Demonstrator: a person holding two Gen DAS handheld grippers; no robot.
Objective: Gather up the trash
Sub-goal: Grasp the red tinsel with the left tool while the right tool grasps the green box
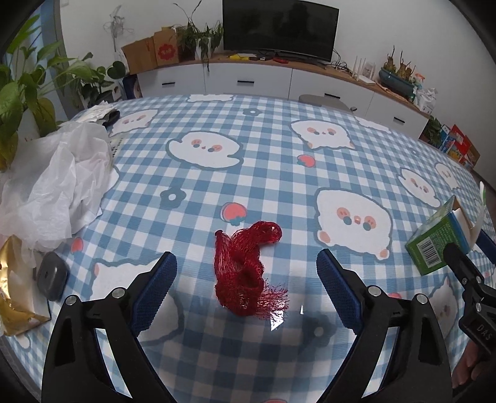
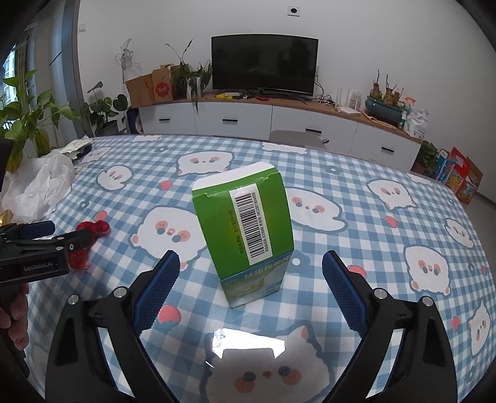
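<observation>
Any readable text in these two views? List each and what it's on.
"GenRobot.AI": side of the left tool, right wrist view.
"DAS": body of the right tool, left wrist view.
"扶正化": white print low on the green box; the rest of that line is blurred.
Barcode label on the box: digits and small print too small to read.
Red emblem on the brown bag by the TV: unreadable.

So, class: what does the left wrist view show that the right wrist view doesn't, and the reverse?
Only the left view: a grey case and gold foil at the table's left edge.
Only the right view: the green box's barcode face.
Both: red net, green box, white plastic bag, checked tablecloth, television.
</observation>
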